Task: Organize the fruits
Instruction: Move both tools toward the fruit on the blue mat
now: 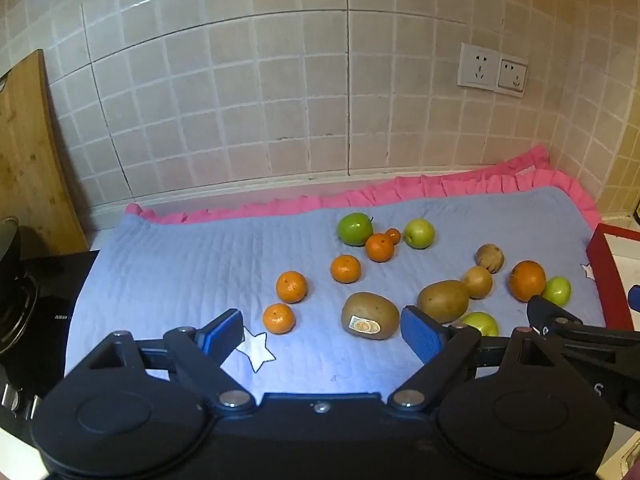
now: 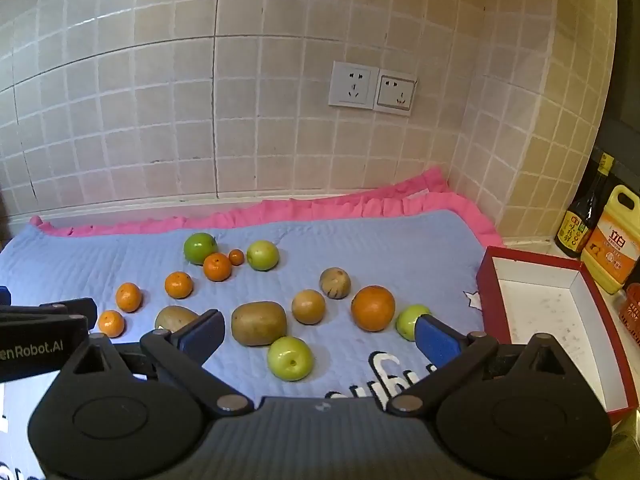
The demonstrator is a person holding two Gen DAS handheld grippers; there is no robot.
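Both grippers, left gripper (image 1: pixel 322 334) and right gripper (image 2: pixel 318 334), hang with jaws wide apart, empty. Beyond the left one, a brown stickered kiwi (image 1: pixel 370 315) lies crosswise on the blue quilt (image 1: pixel 180 264), left of the red box (image 2: pixel 560 308).

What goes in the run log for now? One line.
left gripper: open, empty | right gripper: open, empty | fruits: loose on mat | red box: empty

Home kitchen: tiled wall (image 2: pixel 280 20), stove (image 1: pixel 24 312).

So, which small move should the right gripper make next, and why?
Probably lower the right gripper onto the green apple just ahead: its fingers stand open and empty, the apple lies free on the blue mat, and the red box sits nearby, empty.
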